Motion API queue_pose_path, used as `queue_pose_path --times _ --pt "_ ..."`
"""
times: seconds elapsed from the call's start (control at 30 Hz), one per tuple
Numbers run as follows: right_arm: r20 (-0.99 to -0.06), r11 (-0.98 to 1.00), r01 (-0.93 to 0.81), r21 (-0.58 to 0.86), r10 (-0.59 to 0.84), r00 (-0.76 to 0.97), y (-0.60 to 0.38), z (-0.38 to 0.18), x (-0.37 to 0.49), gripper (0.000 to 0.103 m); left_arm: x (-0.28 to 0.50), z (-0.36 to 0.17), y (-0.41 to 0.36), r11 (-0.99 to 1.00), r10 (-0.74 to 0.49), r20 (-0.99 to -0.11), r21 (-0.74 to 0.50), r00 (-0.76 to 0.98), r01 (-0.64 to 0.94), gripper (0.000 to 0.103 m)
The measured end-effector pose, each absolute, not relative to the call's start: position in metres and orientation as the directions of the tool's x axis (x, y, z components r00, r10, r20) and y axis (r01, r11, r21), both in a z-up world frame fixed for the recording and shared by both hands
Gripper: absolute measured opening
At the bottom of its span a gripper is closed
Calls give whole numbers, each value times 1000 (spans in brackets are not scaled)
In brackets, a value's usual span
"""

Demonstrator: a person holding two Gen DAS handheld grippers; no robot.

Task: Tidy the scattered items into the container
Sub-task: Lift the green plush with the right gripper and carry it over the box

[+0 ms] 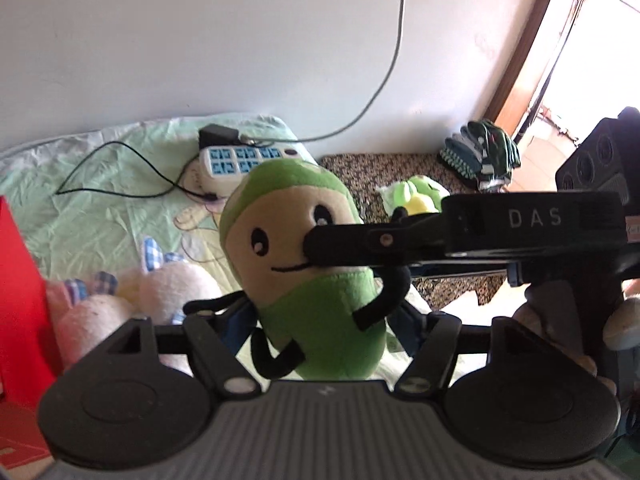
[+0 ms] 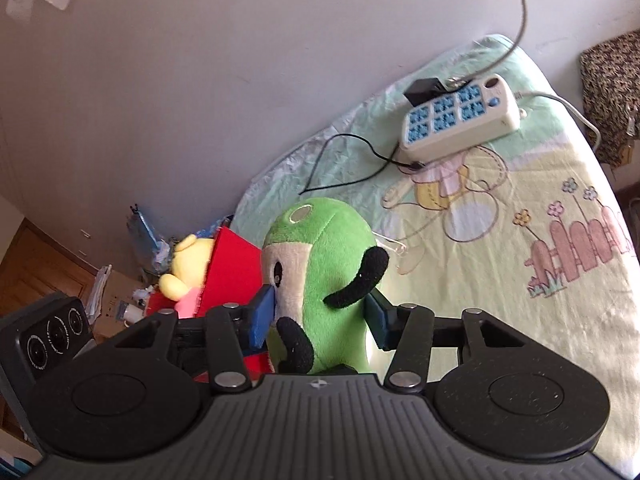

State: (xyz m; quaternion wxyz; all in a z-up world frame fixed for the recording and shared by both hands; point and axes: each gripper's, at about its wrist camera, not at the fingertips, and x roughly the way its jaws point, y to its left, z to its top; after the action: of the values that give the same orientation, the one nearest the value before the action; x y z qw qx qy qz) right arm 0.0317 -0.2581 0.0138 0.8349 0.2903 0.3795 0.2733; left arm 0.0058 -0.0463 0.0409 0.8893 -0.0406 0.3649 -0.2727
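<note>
Green plush: I see a green and cream stuffed toy with a stitched face and black limbs, upright, lifted above the bed; in the right wrist view it shows side-on.
Left gripper: I have its blue pads on either side of the toy's lower body, jaws narrowed to the plush; contact looks real but the pads are mostly hidden behind it.
Right gripper: I see its jaws closed in on the same toy, one blue pad pressed at the face side, the other at its back by the black arm. In the left wrist view its black finger, marked DAS further back, crosses the toy's face.
Red container: I see it just left of the toy, with a yellow plush beside its far wall; whether that one is inside, I cannot tell.
Pale plush toys: with checked ears, next to the red wall.
Bed sheet: pale green, cartoon print.
Power strip: white with blue sockets, lying on the sheet near the wall, black adapter plugged in.
Small green and yellow plush: lies on a leopard-print surface beyond the bed, with gloves near it.
</note>
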Motion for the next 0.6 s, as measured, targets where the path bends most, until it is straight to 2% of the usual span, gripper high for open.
queue_pose_path --times 0.27,0.6 --pt "-348 622 -352 699 727 592 -192 50 17 52 -23 84 29 886 -456 -528 -196 716 420 69" --pt "-298 591 -443 674 767 569 -52 68 17 52 -29 115 160 939 -344 -498 -171 796 299 69"
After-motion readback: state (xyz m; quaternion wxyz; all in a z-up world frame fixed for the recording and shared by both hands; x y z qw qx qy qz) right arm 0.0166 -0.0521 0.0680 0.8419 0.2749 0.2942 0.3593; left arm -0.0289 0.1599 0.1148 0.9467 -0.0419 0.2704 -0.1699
